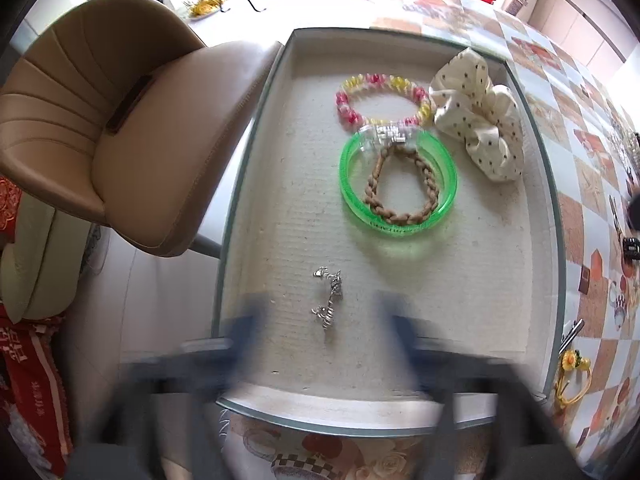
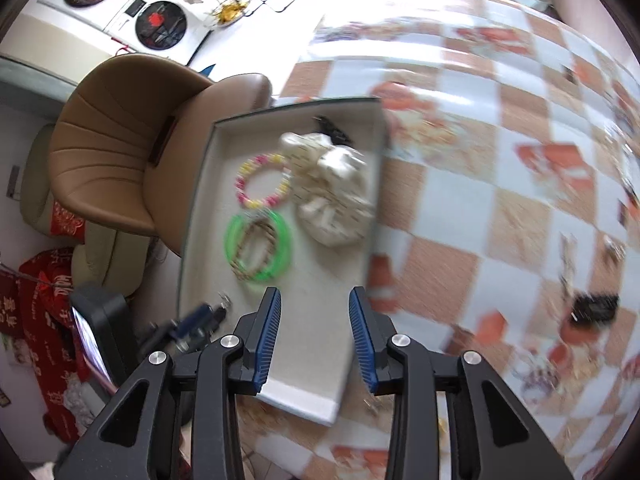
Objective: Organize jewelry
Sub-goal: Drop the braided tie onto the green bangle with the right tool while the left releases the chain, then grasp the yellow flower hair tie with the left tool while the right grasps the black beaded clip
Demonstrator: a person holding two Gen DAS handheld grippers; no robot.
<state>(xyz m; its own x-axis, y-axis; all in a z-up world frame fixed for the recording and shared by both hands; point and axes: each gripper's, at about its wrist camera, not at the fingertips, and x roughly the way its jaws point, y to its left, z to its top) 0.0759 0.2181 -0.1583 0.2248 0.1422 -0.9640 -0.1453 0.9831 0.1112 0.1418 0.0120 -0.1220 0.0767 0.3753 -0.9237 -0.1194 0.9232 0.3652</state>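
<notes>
Left gripper [image 1: 320, 320] spread wide over tray [image 1: 256, 128], nothing held. Silver charm [image 1: 329, 300] on tray floor between the jaws, long axis running away from camera. Right gripper [image 2: 315, 336] partly open, empty, farther off; left nearer.

Counted in one shallow grey-lined tray [image 1: 256, 184]: one pink-and-yellow beaded bracelet [image 1: 382, 98], one translucent green plastic bangle [image 1: 396, 184], one braided tan cord bracelet [image 1: 400, 188], one cream dotted fabric scrunchie [image 1: 480, 120], one small silver metal trinket [image 1: 329, 298].
</notes>
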